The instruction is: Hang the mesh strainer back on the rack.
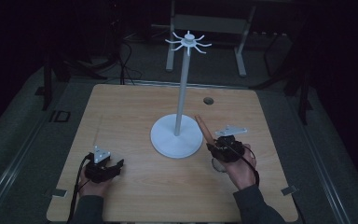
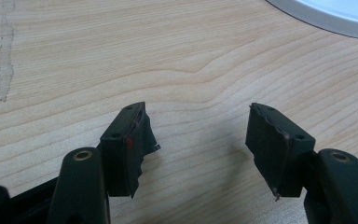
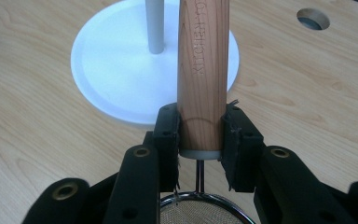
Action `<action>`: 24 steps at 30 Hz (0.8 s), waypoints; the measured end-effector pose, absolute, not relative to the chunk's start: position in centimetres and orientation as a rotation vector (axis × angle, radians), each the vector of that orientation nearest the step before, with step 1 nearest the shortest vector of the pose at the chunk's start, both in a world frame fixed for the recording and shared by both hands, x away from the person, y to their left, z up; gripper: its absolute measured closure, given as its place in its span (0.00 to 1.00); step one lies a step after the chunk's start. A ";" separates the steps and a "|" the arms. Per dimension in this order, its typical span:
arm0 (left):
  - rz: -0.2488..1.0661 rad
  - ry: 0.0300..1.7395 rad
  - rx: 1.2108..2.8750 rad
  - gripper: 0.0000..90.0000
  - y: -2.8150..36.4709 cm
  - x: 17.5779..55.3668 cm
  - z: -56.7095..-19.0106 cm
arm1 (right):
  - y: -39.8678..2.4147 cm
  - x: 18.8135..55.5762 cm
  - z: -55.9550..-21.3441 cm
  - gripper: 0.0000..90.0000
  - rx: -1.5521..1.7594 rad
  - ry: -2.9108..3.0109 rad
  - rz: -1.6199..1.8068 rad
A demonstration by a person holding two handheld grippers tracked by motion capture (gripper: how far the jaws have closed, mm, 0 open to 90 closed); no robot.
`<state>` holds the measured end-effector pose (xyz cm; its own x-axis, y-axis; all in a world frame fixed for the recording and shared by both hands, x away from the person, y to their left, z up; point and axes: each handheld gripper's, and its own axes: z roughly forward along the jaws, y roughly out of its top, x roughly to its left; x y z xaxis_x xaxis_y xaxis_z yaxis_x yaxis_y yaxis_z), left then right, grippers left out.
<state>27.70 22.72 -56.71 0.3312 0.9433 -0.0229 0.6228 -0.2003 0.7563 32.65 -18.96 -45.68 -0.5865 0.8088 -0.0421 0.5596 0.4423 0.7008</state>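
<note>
Pinching a round wooden strainer handle point(image 3: 203, 70) – right hand-held gripper point(image 3: 200, 135), left hand-held gripper point(image 2: 198, 140) spread.

The left gripper point(image 1: 103, 169) sits low in the left hand point(image 1: 93, 186), fingers point(image 2: 126, 144) wide apart. The right gripper point(image 1: 223, 150) sits in the right hand point(image 1: 242, 170), fingers point(image 3: 168, 135) squeezed together.

A: Where does the high view sit?
B: Above the near edge of the desk point(image 1: 135, 100), looking forward and down over the whole top.
A: And the gripper views?
B: Both ride low, close over the wood, looking along their own jaws. Each shares the white stand base point(image 3: 116, 60) with the high view.
</note>
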 end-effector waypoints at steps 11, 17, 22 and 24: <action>0.601 1.376 1.917 0.44 22.7 27.7 -56.7 | -18.9 33.0 -44.9 0.77 1.176 2.288 0.990; 0.603 1.375 1.918 0.44 22.7 27.7 -56.7 | -18.9 33.1 -44.6 0.77 1.195 2.267 1.023; 0.604 1.373 1.919 0.44 22.7 27.7 -56.7 | -18.9 33.2 -44.4 0.77 1.205 2.251 1.052; 0.603 1.373 1.920 0.44 22.7 27.7 -56.7 | -18.9 33.2 -44.4 0.77 1.204 2.246 1.058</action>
